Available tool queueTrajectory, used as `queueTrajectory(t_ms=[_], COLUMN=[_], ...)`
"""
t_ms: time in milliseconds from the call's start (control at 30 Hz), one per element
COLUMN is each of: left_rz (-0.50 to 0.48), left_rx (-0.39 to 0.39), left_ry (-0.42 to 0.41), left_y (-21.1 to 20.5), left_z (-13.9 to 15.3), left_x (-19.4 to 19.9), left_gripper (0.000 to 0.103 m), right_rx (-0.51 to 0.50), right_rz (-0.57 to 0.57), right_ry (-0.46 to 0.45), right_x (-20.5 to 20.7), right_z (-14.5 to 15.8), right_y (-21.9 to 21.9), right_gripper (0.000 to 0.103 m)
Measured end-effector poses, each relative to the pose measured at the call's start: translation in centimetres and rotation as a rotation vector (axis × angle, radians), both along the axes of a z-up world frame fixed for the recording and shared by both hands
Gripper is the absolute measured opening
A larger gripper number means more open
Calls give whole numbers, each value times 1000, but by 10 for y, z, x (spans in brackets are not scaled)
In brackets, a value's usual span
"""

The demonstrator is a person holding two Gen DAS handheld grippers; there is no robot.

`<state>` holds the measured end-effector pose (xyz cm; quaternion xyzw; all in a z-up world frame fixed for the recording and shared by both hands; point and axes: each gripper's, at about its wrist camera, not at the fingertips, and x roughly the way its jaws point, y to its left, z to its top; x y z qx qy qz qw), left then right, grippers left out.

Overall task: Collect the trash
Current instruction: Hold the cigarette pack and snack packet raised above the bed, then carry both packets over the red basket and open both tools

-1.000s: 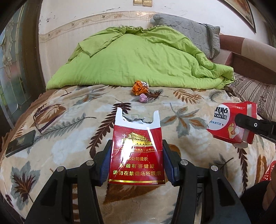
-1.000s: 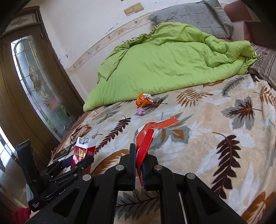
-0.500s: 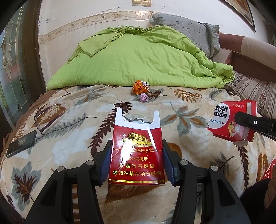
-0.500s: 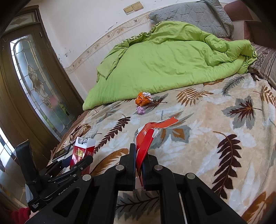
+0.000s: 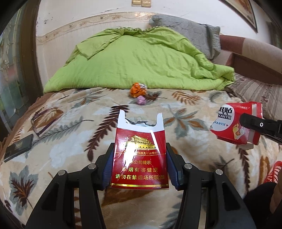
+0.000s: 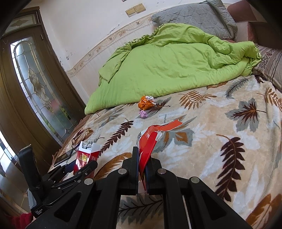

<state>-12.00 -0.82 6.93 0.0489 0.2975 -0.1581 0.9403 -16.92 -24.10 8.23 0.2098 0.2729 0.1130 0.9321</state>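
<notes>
The bed is covered by a beige plush blanket with a brown and grey leaf print [image 5: 185,144], which fills most of both views. A crumpled lime-green quilt [image 5: 141,63] lies across the far part of the bed, against the wall. A grey quilted pillow [image 6: 193,15] rests behind the quilt. A dark wooden door with a leaded glass panel [image 6: 35,84] stands at the left in the right wrist view.

The left gripper [image 5: 140,165] is closed to the width of an opened red cigarette pack with gold print and a torn white top [image 5: 140,158]. Both blue pads [image 5: 108,165] press its side edges. The pack stands upright above the blanket.

The right gripper [image 6: 141,169] is closed almost fully, its jaws pinching a flattened red cardboard box with white lettering and a foot graphic [image 6: 149,141]. In the left wrist view this box [image 5: 234,123] appears at the right, held clear of the blanket.

A dark flat phone [image 5: 18,148] lies on the blanket near the bed's left edge, beside a pair of dark-framed glasses [image 5: 42,119].

A crumpled orange foil wrapper [image 5: 138,89] lies on the blanket, near the quilt edge. A small crumpled purple paper ball [image 5: 141,101] lies just beside it, on the nearer side.
</notes>
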Motion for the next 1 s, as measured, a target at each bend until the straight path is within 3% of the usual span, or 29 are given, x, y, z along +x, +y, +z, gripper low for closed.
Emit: queueTrajectory(t_ms=[200,500,700,767,1000], left_rz=[-118,-406,-660,-752,-915], left_rx=[-28,-71,-104,-122,-99], left_ry=[4,8,96,163,304], left_y=[-14,-83,-156,-183,-251], left_z=[8,39,54,54,32], left_x=[-21,-70,-111,-126,-168], left_gripper=[52,52,52,52,52], right_rx=[55,-5,-18,-17,-32], right_rz=[-36,-218,-390,-443,-531], right_ry=[12,17,56,87,188], right_x=[-37,-139,-212,-234,-285], right_z=[5,28,30,25,2], right_y=[-19,-89,-145,-162,-185], right_gripper=[6,6,7,7,7])
